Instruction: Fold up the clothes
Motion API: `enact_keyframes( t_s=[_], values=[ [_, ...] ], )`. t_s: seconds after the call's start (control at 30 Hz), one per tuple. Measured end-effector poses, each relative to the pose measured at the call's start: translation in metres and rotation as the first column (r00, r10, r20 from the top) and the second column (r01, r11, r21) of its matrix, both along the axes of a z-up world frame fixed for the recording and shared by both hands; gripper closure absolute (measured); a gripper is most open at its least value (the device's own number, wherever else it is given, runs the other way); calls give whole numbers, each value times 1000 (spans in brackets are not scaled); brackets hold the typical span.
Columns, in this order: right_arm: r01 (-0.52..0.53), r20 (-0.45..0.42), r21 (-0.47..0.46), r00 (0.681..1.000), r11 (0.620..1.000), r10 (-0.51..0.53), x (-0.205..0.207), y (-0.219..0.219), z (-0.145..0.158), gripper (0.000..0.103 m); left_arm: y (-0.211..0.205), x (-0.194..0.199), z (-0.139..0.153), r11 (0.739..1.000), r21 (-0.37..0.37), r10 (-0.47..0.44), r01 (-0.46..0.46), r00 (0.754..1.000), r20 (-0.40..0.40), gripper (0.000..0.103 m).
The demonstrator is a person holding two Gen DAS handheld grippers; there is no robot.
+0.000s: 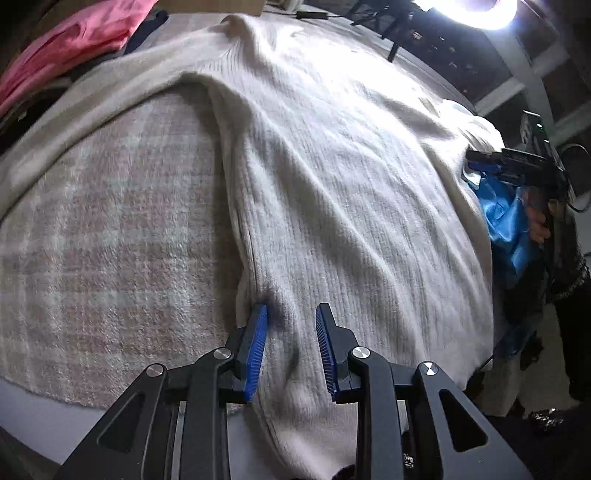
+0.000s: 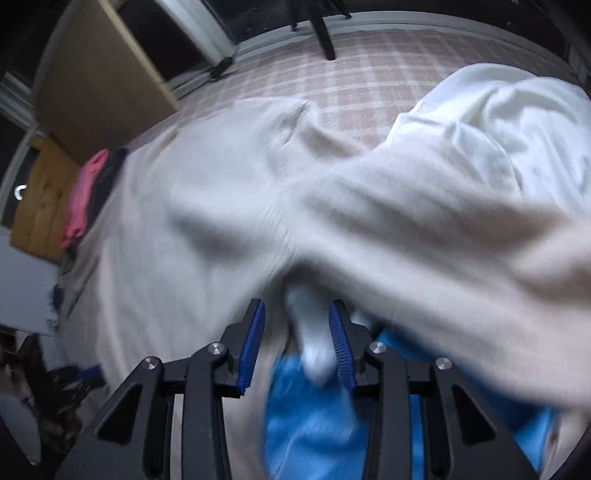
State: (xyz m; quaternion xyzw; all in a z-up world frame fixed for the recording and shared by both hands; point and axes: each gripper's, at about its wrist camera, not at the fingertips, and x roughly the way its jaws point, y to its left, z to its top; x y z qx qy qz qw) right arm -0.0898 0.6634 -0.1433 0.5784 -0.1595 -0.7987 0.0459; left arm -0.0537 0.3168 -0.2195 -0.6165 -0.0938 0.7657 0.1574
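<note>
From my remote station, the left gripper [image 1: 291, 347] points steeply down over a cream ribbed sweater [image 1: 332, 166] spread across a pink-and-white checked blanket [image 1: 110, 229]. Its blue pads [image 1: 255, 350] stand partly apart, a modest gap between them, and a low ridge of the knit rises into that gap near the sweater's left edge. The left pad sits against the fabric at a dark crease; the other is clear of it, so I read this gripper as open with nothing clamped.

The right gripper [image 2: 297, 343] also tilts downward, its jaws parted about as far. A pale, rounded fold of cloth [image 2: 312, 343] runs between the pads and lies against the right-hand one, while the left-hand pad has visible space beside it. The picture is smeared by motion, so I cannot tell for certain whether that fold belongs to the sweater [image 2: 221, 221] or to another garment; it does not appear pinched. Beneath the fingers lies bright blue shiny fabric [image 2: 314, 424].

In the left wrist view the same blue fabric [image 1: 506, 221] shows at the sweater's far right edge, beside the other gripper body and the hand [image 1: 537, 221] carrying it. A white garment [image 2: 498, 129] is heaped on the blanket [image 2: 369, 74] to the upper right, a pink garment [image 1: 74, 40] lies past the sweater's upper left, and a bright lamp [image 1: 469, 11] glares above.
</note>
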Motion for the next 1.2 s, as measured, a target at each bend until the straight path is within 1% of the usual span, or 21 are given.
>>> enact_keyframes(
  t_s=[0.07, 0.13, 0.17, 0.2, 0.23, 0.3, 0.37, 0.4, 0.43, 0.5, 0.57, 0.63, 0.67, 0.73, 0.8, 0.87, 1.0, 1.03, 1.07, 1.1, 1.2],
  values=[
    [4, -5, 14, 1000, 1000, -4, -14, -1, -8, 67, 4, 1, 0, 1000, -26, -4, 4, 1000, -11, 80],
    [5, -14, 2, 1000, 1000, -5, -20, 0, -10, 70, 6, 3, -1, 999, -37, 4, -5, 1000, -22, 96],
    [-4, -24, 1, 1000, 1000, 4, -21, -1, -8, 77, 6, 4, 0, 999, -37, 11, -12, 1000, -25, 100],
    [-16, -38, 9, 999, 1000, 16, -21, -2, -5, 83, 4, 5, 1, 999, -34, 16, -17, 999, -29, 100],
    [-26, -52, 20, 998, 999, 27, -19, -2, -1, 93, 3, 7, 3, 999, -30, 21, -23, 999, -34, 101],
    [-12, -91, 52, 996, 999, 17, -15, 6, 12, 98, -1, 16, 15, 997, -64, 31, -35, 998, -59, 101],
    [59, -138, 133, 990, 989, -41, -11, 24, 25, 102, -10, 25, 24, 992, -111, 48, -56, 996, -78, 101],
    [80, -142, 191, 988, 978, -53, -13, 31, 25, 102, -13, 29, 22, 990, -122, 57, -65, 996, -72, 101],
    [77, -126, 211, 991, 974, -51, -15, 36, 23, 102, -13, 30, 16, 990, -125, 56, -63, 997, -56, 100],
    [31, -69, 185, 997, 982, -18, -19, 38, 13, 102, -10, 29, 6, 989, -137, 54, -57, 998, -24, 101],
    [10, -67, 222, 998, 975, 5, -16, 31, 18, 101, -14, 32, 9, 988, -129, 86, -90, 996, -33, 100],
    [-12, -64, 222, 998, 975, 27, -7, 27, 31, 100, -20, 40, 15, 989, -82, 119, -121, 993, -28, 93],
    [-23, -66, 211, 997, 977, 38, 0, 24, 39, 100, -23, 46, 18, 989, -62, 130, -131, 991, -24, 85],
    [-57, -91, 198, 993, 979, 76, 11, 9, 51, 100, -20, 64, 24, 989, -86, 120, -123, 992, -40, 80],
    [-96, -116, 191, 986, 977, 120, 19, -10, 59, 100, -16, 80, 24, 989, -107, 97, -99, 995, -26, 71],
    [-145, -133, 189, 976, 971, 172, 24, -34, 59, 99, -6, 94, 20, 991, -96, 90, -91, 996, -9, 71],
    [-242, -115, 211, 956, 947, 269, 22, -70, 43, 99, 7, 107, 4, 988, -130, 83, -83, 997, -4, 71],
    [-265, -109, 217, 950, 940, 293, 21, -79, 38, 99, 8, 108, 1, 986, -136, 91, -92, 996, -13, 73],
    [-285, -102, 227, 944, 931, 314, 19, -86, 33, 98, 7, 110, 1, 985, -136, 104, -108, 994, -35, 83],
    [-299, -92, 246, 940, 922, 330, 16, -92, 26, 98, 4, 110, 1, 983, -132, 121, -126, 992, -46, 97],
    [-307, -37, 311, 942, 899, 334, 5, -93, 6, 98, -5, 114, 4, 977, -136, 157, -164, 986, -58, 99]
  ],
)
